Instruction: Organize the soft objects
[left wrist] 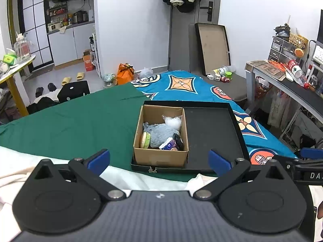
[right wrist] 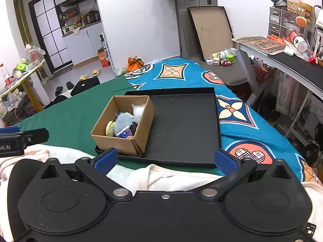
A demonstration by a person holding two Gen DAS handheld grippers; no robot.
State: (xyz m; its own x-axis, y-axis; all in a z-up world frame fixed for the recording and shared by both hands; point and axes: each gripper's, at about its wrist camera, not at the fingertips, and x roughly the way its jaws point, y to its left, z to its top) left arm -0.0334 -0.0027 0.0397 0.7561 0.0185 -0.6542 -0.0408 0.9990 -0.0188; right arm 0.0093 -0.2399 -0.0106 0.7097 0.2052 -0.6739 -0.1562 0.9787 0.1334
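A brown cardboard box [left wrist: 159,157] [right wrist: 119,143] stands in the left part of a black tray [left wrist: 212,133] [right wrist: 185,125] on the bed. Inside it lie a grey-blue fluffy toy [left wrist: 161,134] [right wrist: 124,121], a green and cream round sponge [left wrist: 145,140] [right wrist: 110,129], a clear bag of white stuffing [left wrist: 172,121] [right wrist: 138,110], a purple tissue pack [left wrist: 168,145] [right wrist: 124,134] and a small black item [left wrist: 178,140]. My left gripper [left wrist: 159,160] is open, held back from the box. My right gripper [right wrist: 165,159] is open too, in front of the tray's near edge. Both hold nothing.
A green cloth [left wrist: 80,117] and a blue patterned sheet [right wrist: 242,109] cover the bed; a cream blanket [right wrist: 171,177] lies beneath the grippers. A desk with clutter [left wrist: 292,76] stands at the right. A box lid [left wrist: 214,46] leans by the door.
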